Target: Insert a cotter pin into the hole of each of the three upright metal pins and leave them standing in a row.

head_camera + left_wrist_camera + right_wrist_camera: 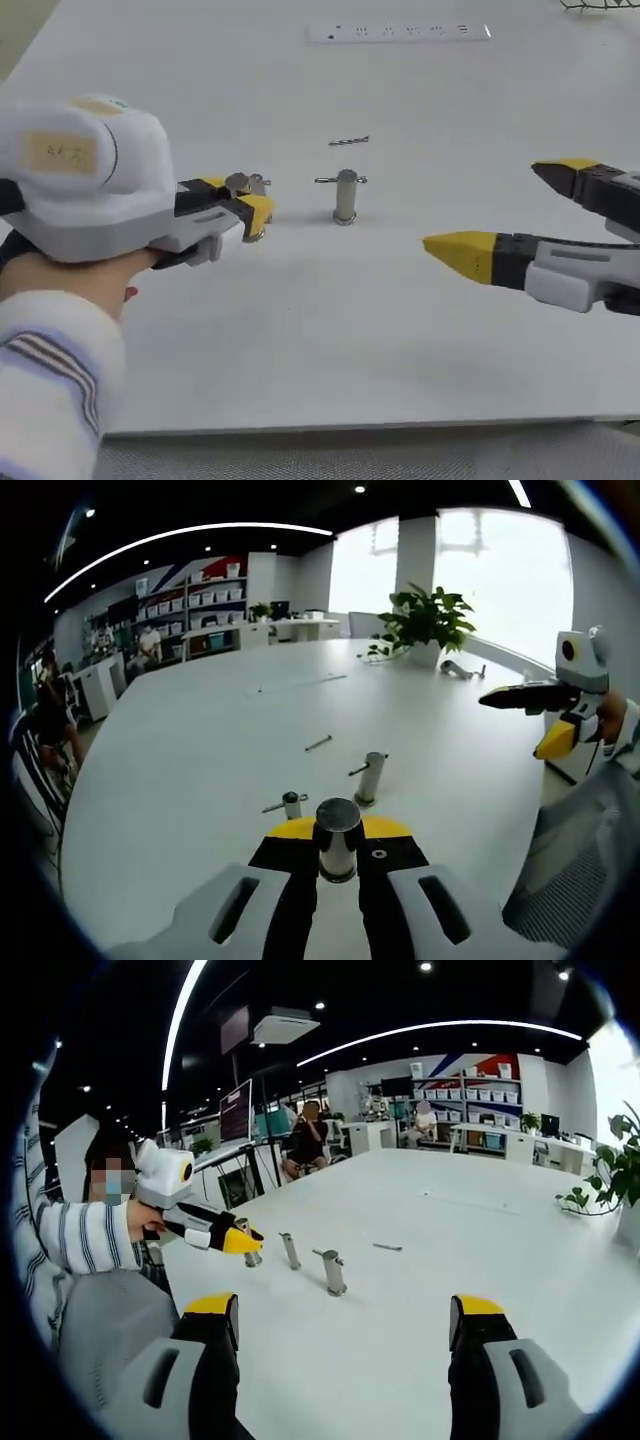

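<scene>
My left gripper (255, 212) (340, 832) is shut on an upright metal pin (338, 842) whose base (253, 235) shows just below the jaws. Just beyond it stands a second pin (243, 183) (292, 804) with a cotter pin through its head. A third pin (346, 196) (371, 777) (333, 1272) stands to the right and also carries a cotter pin. Farther back a loose cotter pin (349, 141) (319, 743) (387, 1247) lies flat on the table. My right gripper (495, 210) (345, 1305) hovers open and empty to the right of the pins.
The white table (320, 330) is bare in front of the pins. A white power strip (400, 32) lies at the far edge. A potted plant (425, 625) stands at one table end. People sit in the office behind (305, 1140).
</scene>
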